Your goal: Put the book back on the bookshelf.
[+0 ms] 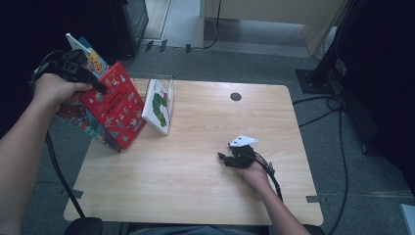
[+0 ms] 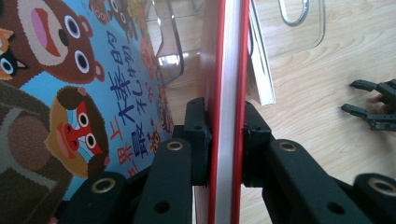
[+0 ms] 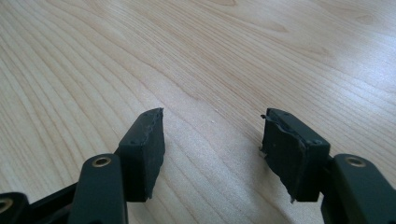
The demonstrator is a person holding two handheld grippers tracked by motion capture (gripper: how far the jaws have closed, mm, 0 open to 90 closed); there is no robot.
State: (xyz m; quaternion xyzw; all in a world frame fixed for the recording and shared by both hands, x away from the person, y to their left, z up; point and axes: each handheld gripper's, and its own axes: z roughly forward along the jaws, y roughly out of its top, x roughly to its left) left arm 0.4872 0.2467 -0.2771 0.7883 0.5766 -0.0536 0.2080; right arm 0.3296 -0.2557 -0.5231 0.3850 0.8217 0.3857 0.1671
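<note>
My left tool [image 2: 225,140] is sitting closest to the lens in the left gripper view, and I am clamping the red book [image 2: 227,70] between its two black jaws, one pad on each cover, with the white page edges running up between them. In the high view I am holding that left tool [image 1: 100,88] at the upper edge of the red book [image 1: 115,105], which is tilting at the left edge of the tabletop [image 1: 195,196], lifted partly over the floor. Just left of the red book I am seeing a blue book [image 2: 60,93] with cartoon bears and a monkey on its cover; it is lying directly behind the red book in the high view [image 1: 80,117]. Just right of the red book a white book [image 1: 159,105] is leaning in a clear stand [image 1: 169,83], its cover showing a green shape. Well right of the red book, my right tool [image 1: 226,157] is resting low over the bare tabletop, and in the right gripper view its jaws [image 3: 212,140] are standing wide apart with only wood grain between them. It is also showing far off in the left gripper view [image 2: 362,98].
</note>
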